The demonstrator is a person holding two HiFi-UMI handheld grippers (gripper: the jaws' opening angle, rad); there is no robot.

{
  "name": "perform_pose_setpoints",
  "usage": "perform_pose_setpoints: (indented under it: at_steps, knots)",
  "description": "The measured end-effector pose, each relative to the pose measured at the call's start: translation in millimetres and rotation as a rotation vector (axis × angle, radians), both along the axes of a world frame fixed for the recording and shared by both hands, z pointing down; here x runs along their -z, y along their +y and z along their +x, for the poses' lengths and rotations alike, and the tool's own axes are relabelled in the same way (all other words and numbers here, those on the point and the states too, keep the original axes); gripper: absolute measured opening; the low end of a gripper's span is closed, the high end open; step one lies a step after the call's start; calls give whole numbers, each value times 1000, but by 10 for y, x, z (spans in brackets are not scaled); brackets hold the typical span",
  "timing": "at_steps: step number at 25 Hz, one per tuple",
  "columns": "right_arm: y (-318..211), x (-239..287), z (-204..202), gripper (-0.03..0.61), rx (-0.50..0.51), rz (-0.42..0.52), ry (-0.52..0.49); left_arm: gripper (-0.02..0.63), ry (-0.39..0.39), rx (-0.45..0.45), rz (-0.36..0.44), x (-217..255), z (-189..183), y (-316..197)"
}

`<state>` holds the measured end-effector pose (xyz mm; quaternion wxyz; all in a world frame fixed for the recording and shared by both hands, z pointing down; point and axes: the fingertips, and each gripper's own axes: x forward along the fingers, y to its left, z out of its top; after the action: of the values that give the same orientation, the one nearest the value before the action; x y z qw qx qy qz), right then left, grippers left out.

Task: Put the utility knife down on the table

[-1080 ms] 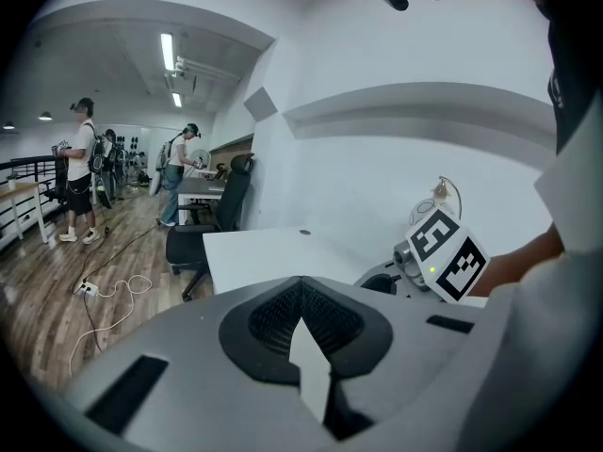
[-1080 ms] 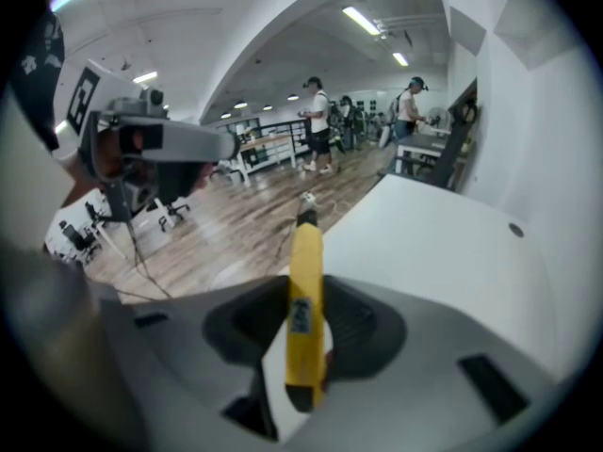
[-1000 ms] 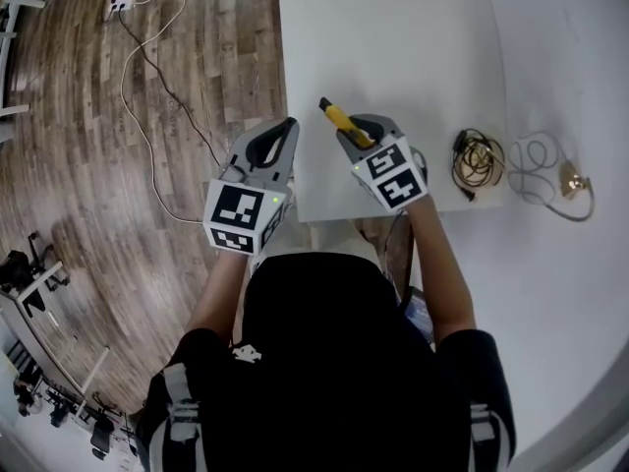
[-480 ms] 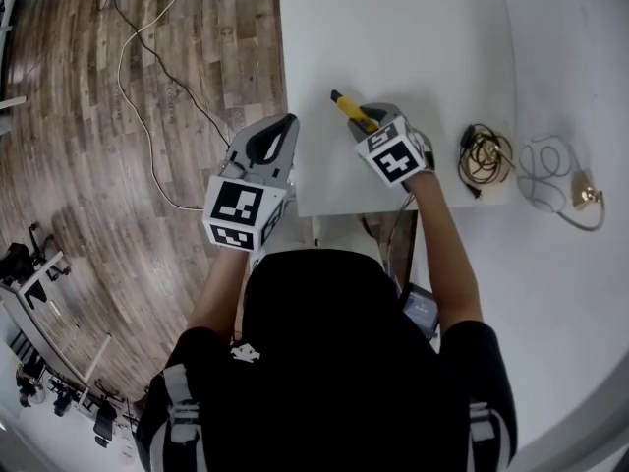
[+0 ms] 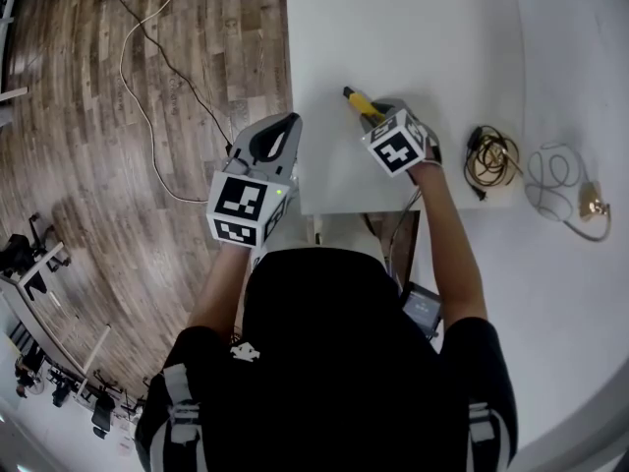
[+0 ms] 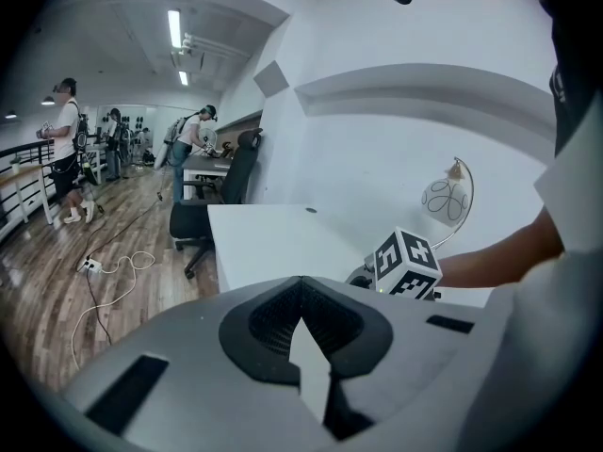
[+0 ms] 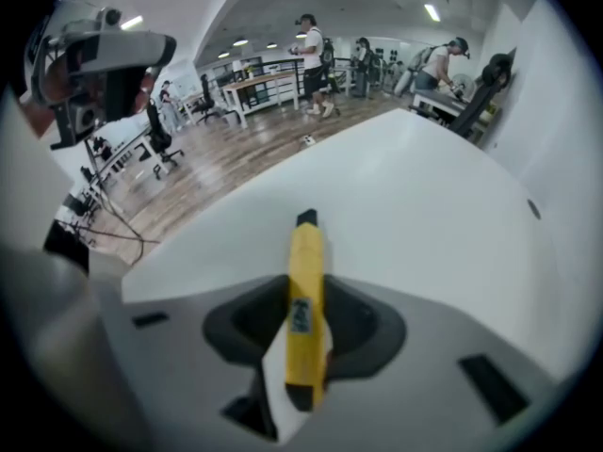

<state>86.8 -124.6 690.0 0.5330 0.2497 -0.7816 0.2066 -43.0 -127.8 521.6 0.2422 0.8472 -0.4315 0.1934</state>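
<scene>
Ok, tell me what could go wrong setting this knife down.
The knife juts well past the right tongs, nose tilted down, so its tip may hit the table first and twist in the grip. If the tongs open before it lies flat, it could skid toward the near edge.

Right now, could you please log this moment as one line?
right gripper: shut on utility knife, over table | left gripper: shut, empty

Bright, even indoor light; fisheye-warped edges, slight blur.
</scene>
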Motion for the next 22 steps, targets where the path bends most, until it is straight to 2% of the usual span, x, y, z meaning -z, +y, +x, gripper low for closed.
perform_pose_setpoints:
  at_steps: [22]
  knots:
    - [-42,-39,-44,150,-47,0,-16,17,-2,-6,-12,-7,-101,14]
